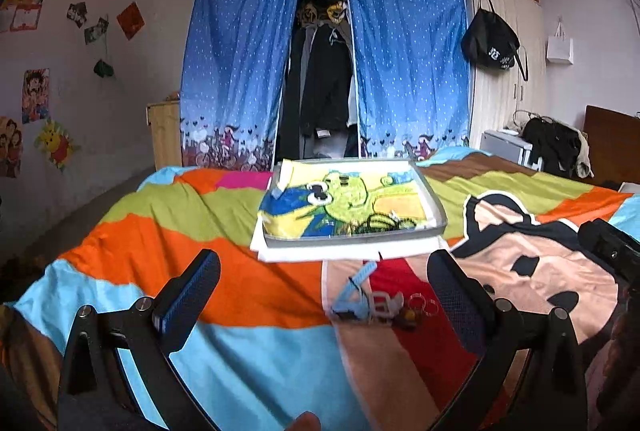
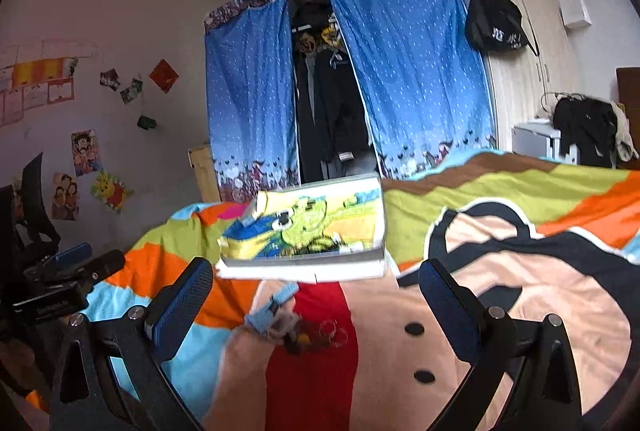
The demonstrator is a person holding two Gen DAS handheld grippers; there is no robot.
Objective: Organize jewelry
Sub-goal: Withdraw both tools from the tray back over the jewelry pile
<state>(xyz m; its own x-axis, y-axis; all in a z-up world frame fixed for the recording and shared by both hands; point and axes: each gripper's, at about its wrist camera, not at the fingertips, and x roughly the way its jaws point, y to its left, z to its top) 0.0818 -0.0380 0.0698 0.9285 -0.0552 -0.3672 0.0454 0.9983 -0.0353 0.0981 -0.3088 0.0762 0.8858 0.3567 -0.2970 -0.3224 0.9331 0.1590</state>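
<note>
Left and right wrist views, taken at one moment over a bed. I held the left gripper (image 1: 324, 283) low above the bedspread (image 1: 248, 347), pointing toward the far wardrobe; its two blue-padded fingers (image 1: 188, 299) stood wide apart with nothing between them, so it was released. The right gripper (image 2: 316, 291) sat in much the same pose, tilted a little so that the room leaned in its view, its two fingers (image 2: 180, 307) likewise spread and empty. Each gripper showed at the edge of the other's view: the right one at the right margin of the left view, the left one at the left margin of the right view.

The jewelry pile (image 1: 384, 305) lay on the bedspread, ahead of both grippers and between their fingers in each view, touched by neither. In it I counted one light-blue hair clip (image 1: 352, 295), lying nearest the tray, one pale clip-like piece beside it, about three clear rings (image 1: 424, 301) lying close together, and a dark cluster with a yellow spot whose parts were too blurred to count.

Beyond the pile stood one shallow tray (image 1: 436, 209), lined with one cartoon-printed towel (image 1: 344, 203) and resting on a white sheet (image 1: 344, 253). A dark looped item lay on the towel at the tray's near edge; I could not tell what it was. Two blue curtains (image 1: 236, 71) hung at the wardrobe behind.
</note>
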